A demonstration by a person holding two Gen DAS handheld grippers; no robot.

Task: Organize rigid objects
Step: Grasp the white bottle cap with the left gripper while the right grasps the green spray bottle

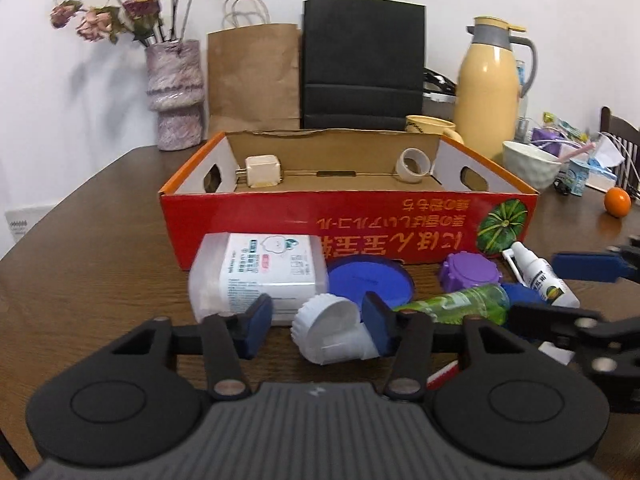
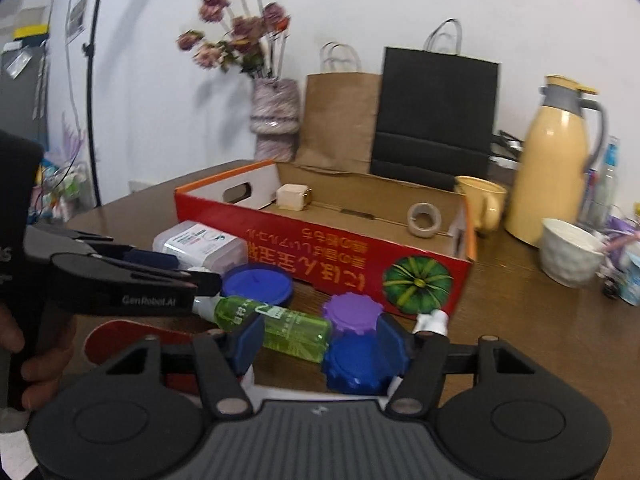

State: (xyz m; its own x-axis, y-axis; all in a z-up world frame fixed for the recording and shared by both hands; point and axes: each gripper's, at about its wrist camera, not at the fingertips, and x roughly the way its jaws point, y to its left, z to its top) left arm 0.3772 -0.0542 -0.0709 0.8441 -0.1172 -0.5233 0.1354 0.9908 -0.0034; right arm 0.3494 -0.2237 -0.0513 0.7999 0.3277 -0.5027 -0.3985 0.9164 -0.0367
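Note:
A red cardboard box [image 1: 360, 224] [image 2: 320, 248] holds a white charger plug [image 1: 262, 171] [image 2: 294, 196] and a tape roll [image 1: 414, 165] [image 2: 424, 219]. In front of it lie a clear plastic case [image 1: 256, 276], a round blue lid [image 1: 368, 280] [image 2: 258, 282], a purple cap [image 1: 470, 272] [image 2: 352, 313], a green bottle [image 1: 460, 304] [image 2: 280, 326], a white spray bottle [image 1: 540, 276] and a dark blue cap [image 2: 356, 364]. My left gripper [image 1: 318, 330] is open around a white cap [image 1: 328, 332]. My right gripper [image 2: 320, 344] is open over the green bottle and dark blue cap.
Behind the box stand a vase of dried flowers [image 1: 174, 92], a brown paper bag [image 1: 254, 80], a black bag [image 1: 362, 60], a yellow jug [image 1: 490, 84], a yellow mug [image 2: 482, 200] and a white bowl [image 1: 530, 164]. An orange [image 1: 617, 202] lies at right. A red flat object [image 2: 132, 338] lies near me.

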